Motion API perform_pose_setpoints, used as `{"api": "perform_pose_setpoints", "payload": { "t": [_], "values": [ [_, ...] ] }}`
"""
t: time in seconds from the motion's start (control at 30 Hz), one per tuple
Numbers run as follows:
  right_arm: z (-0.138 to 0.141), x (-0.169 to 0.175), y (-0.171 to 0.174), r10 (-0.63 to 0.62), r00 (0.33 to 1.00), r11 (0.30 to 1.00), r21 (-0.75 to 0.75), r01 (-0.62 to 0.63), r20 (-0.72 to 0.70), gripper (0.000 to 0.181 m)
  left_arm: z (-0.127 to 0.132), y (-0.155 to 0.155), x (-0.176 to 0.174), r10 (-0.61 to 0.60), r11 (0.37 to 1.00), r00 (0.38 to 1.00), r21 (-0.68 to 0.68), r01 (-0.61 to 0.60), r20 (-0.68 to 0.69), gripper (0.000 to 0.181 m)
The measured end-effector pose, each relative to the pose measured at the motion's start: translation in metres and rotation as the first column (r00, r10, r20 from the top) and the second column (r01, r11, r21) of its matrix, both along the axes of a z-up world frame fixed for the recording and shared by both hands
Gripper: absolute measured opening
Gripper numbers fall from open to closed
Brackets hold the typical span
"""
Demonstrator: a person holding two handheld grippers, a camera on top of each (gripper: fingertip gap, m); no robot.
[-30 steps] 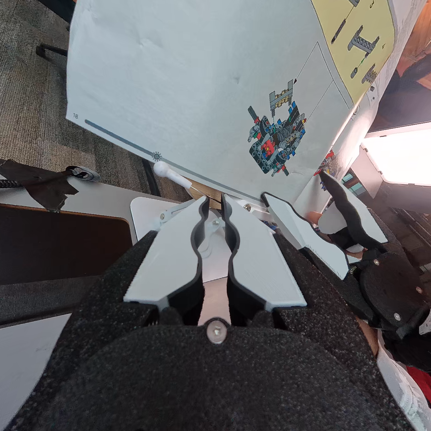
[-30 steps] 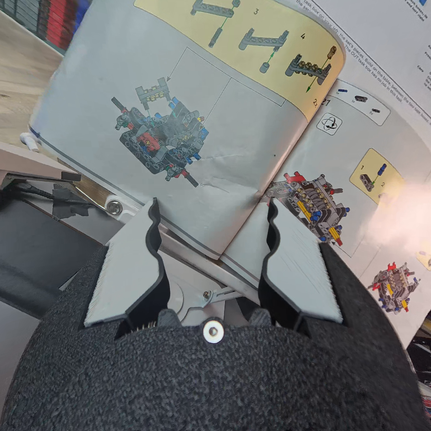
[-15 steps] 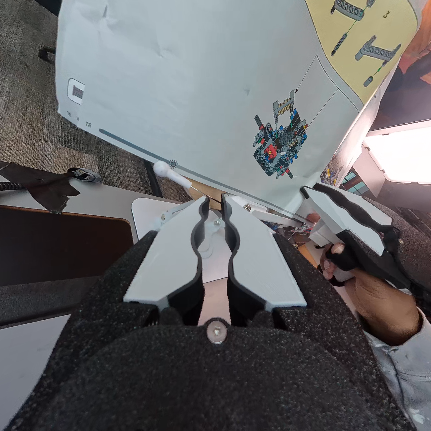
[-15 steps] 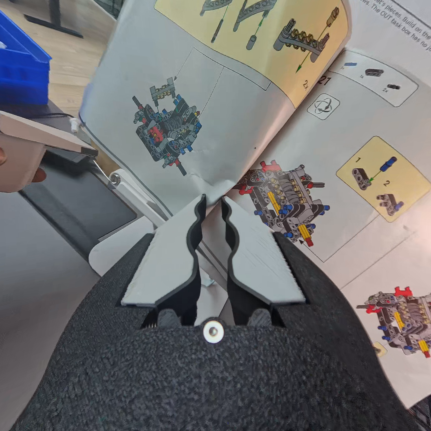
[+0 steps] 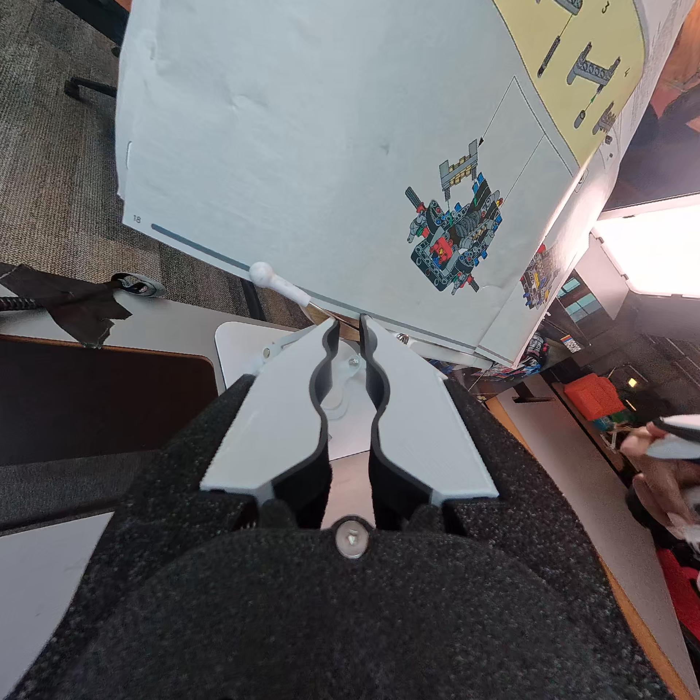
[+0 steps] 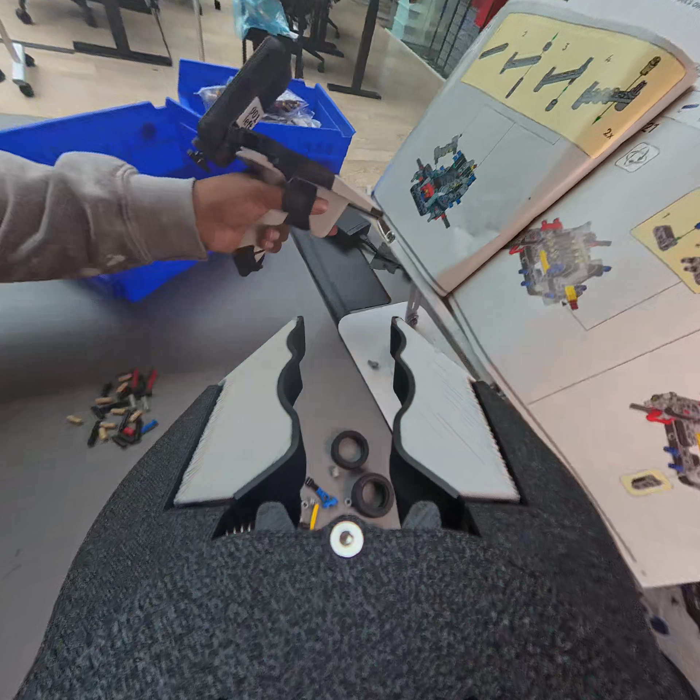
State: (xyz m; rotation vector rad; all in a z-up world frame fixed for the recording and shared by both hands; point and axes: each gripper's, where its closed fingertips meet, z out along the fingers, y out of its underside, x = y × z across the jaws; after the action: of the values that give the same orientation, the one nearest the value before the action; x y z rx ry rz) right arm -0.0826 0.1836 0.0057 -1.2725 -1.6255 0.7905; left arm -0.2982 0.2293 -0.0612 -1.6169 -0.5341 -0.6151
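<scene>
An open instruction booklet (image 5: 303, 132) leans on a white stand (image 5: 235, 341). My left gripper (image 5: 346, 320) is shut, its tips pinching the lower edge of the left page, which bows off the stand. In the right wrist view the booklet (image 6: 568, 341) fills the right side, and the left gripper (image 6: 373, 210), held by a hand in a grey sleeve, meets the page's lower corner. My right gripper (image 6: 347, 321) is open and empty, back from the booklet, over the table by the stand's base (image 6: 363, 341). Two black tyres (image 6: 349, 450) and small parts lie under its jaws.
A pile of small pins (image 6: 117, 409) lies on the grey table at the left. Blue bins (image 6: 113, 136) stand behind the left hand. A dark mat (image 5: 94, 397) lies left of the stand. A bright lamp (image 5: 651, 250) glares at the right. The right hand (image 5: 666, 466) shows blurred.
My right gripper shut at the page's fold half a second ago, then opened and drew back from the booklet. My left gripper stayed shut at the page's lower edge.
</scene>
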Motion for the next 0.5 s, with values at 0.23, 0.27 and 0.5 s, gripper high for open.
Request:
{"api": "perform_pose_setpoints", "payload": {
  "t": [0.23,0.27,0.5],
  "values": [
    [-0.088,0.156,-0.027,-0.087,0.974,0.995,-0.031,0.095,0.211,0.020,0.000,0.000,0.000,0.000,1.000,1.000,-0.005,0.000,-0.015,0.010],
    [-0.102,0.177,-0.028,-0.117,0.964,0.990,-0.054,0.134,0.238,0.020,0.001,0.000,0.000,0.001,1.000,1.000,-0.005,-0.001,-0.019,0.010],
    [-0.168,0.254,-0.055,-0.173,0.938,0.954,-0.184,0.235,0.301,0.020,-0.002,0.000,0.000,-0.002,1.000,1.000,-0.007,0.002,0.018,0.011]
  ]
}}
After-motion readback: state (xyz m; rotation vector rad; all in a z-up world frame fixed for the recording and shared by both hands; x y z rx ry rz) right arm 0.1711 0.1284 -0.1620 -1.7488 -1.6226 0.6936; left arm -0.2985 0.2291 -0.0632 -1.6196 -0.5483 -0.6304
